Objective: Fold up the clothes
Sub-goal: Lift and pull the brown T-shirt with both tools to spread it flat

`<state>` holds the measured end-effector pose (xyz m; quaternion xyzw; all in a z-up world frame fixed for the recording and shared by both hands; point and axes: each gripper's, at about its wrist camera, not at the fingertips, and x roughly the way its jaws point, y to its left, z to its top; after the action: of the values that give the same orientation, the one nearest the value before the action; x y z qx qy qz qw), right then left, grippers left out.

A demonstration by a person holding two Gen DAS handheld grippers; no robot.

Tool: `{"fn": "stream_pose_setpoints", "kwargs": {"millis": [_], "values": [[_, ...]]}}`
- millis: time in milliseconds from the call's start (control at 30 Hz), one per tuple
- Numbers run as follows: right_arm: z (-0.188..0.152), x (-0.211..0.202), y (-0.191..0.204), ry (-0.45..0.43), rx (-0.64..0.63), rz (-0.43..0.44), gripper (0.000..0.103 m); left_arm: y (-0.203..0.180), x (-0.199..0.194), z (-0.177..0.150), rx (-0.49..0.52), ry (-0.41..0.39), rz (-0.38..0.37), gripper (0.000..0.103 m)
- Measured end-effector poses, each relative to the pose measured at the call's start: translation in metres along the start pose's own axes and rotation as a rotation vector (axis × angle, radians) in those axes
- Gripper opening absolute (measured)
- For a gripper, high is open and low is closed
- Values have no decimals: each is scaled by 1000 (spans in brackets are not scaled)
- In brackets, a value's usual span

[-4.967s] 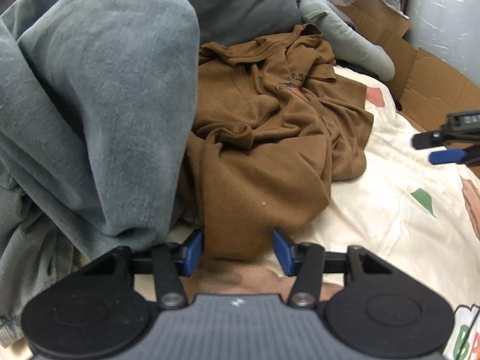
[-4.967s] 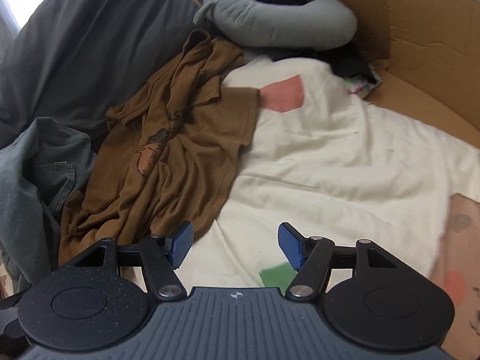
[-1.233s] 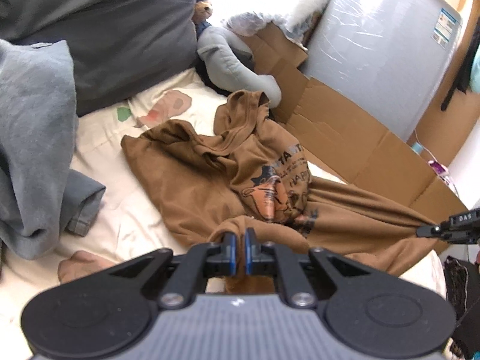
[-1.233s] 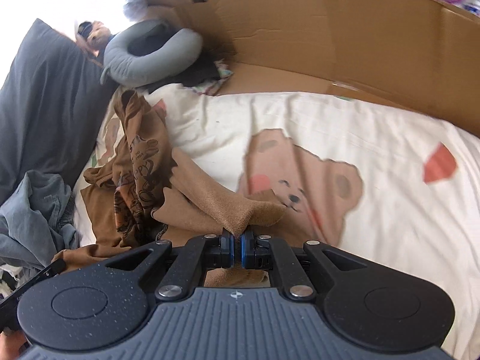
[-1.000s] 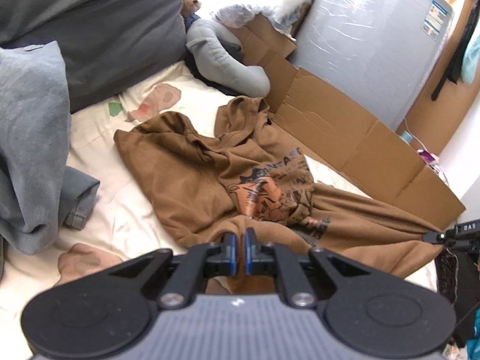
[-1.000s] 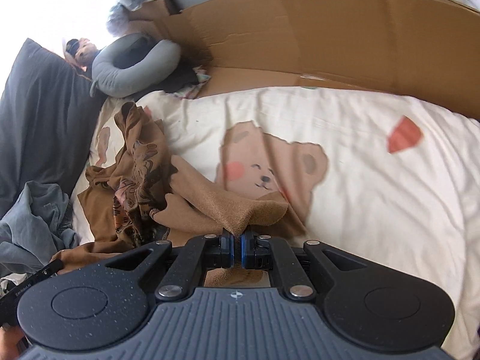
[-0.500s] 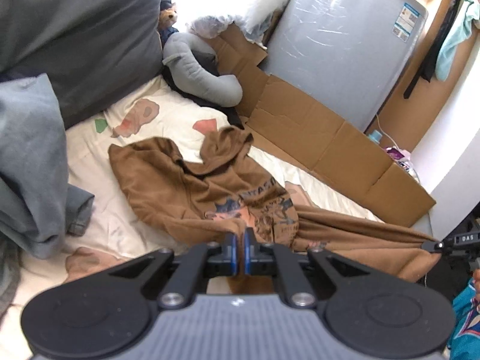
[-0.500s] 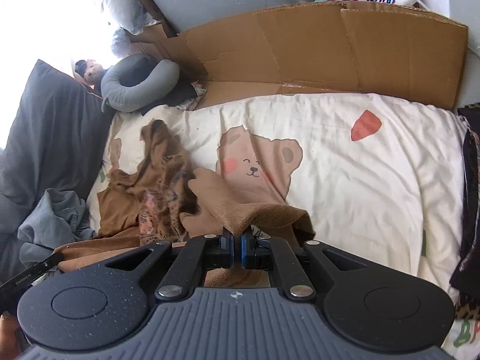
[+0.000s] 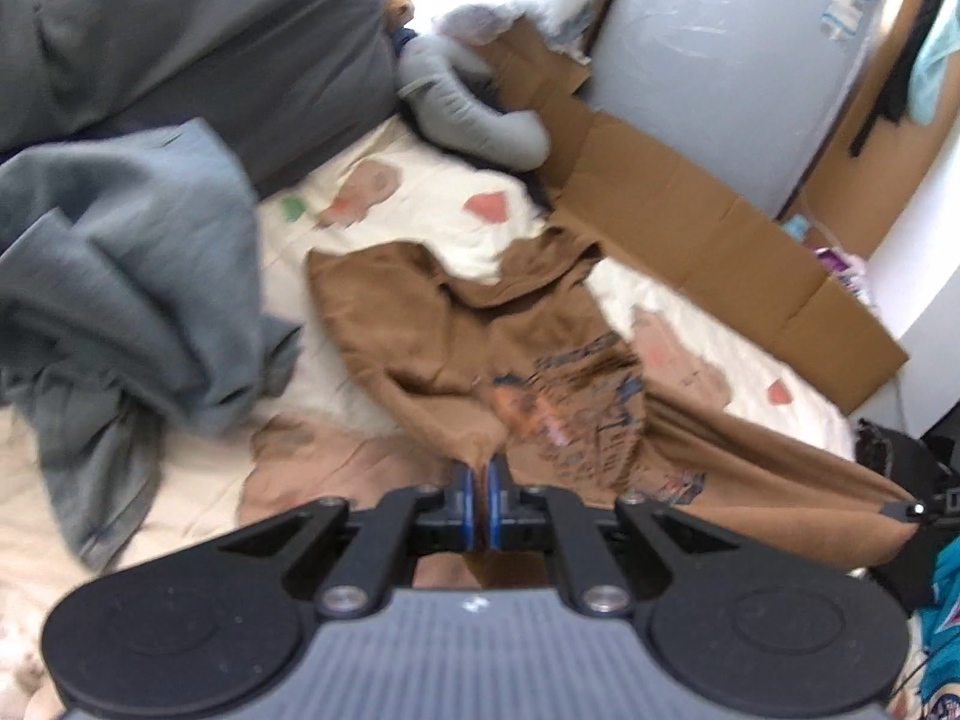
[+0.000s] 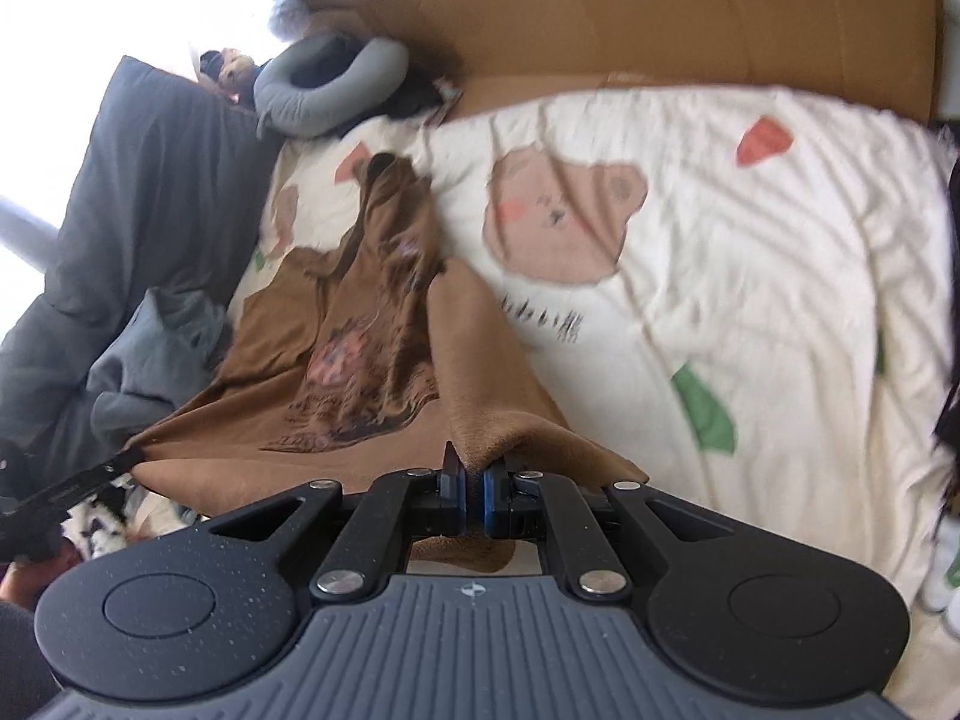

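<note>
A brown printed T-shirt lies half spread on the cream bear-print bedsheet, its hem lifted and stretched between both grippers. My left gripper is shut on one hem corner. The right gripper shows at the right edge, holding the other corner. In the right wrist view the T-shirt runs from my right gripper towards the left gripper. The right jaws are opening slightly, with brown cloth still pinched between the pads.
A heap of grey clothes lies to the left of the shirt, beside a dark pillow. A grey neck pillow and flattened cardboard line the far side. Bare sheet stretches right of the shirt.
Both grippers have drawn back and up with the hem. The shirt has slid along the sheet and pulled out flatter and longer, with its print spread open.
</note>
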<state>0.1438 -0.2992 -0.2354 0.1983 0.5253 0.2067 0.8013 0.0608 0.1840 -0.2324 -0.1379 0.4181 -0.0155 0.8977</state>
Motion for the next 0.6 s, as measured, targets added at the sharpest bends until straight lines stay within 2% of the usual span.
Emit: {"fn": "stream_pose_setpoints", "kwargs": {"millis": [267,600], "values": [[-10,19,-8,42,-9,5,10,44,8,-10,-19,38,146,5],[3,78,-32,44,-52,-29,10,71,18,-13,10,57,225,5]]}}
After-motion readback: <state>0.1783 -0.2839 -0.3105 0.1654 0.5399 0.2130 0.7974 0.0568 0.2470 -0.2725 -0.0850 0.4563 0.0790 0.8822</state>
